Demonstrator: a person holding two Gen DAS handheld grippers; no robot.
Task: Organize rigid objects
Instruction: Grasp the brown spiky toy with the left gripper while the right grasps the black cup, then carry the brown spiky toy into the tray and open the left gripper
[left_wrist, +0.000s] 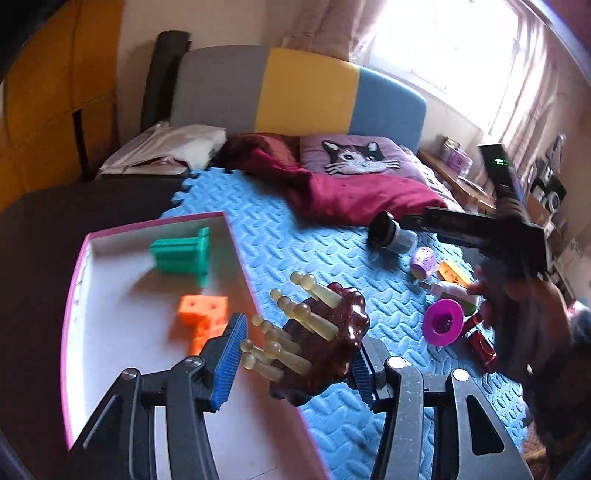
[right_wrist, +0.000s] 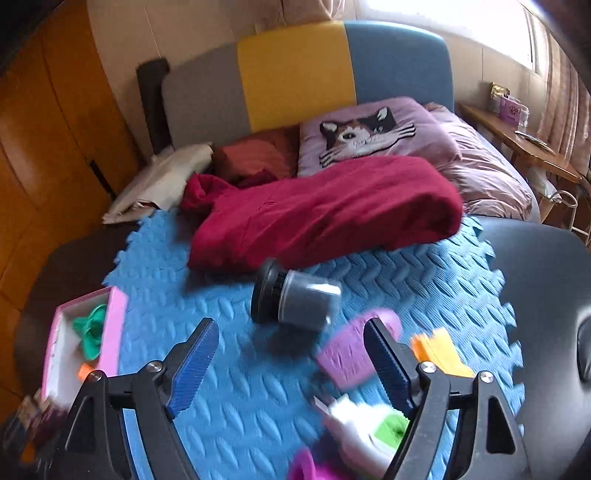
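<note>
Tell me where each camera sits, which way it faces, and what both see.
Left wrist: on the left gripper, facing the headboard; its fingers hold a brown peg toy at the pink box edge; the right-hand gripper shows.
Right wrist: on the open right gripper, above the blue mat.
Shared: black-capped jar, cat pillow, pink box.

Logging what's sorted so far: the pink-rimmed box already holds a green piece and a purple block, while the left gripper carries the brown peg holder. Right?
Not quite. In the left wrist view the block in the pink-rimmed box beside the green piece is orange, not purple. The left gripper does carry the brown peg holder.
</note>
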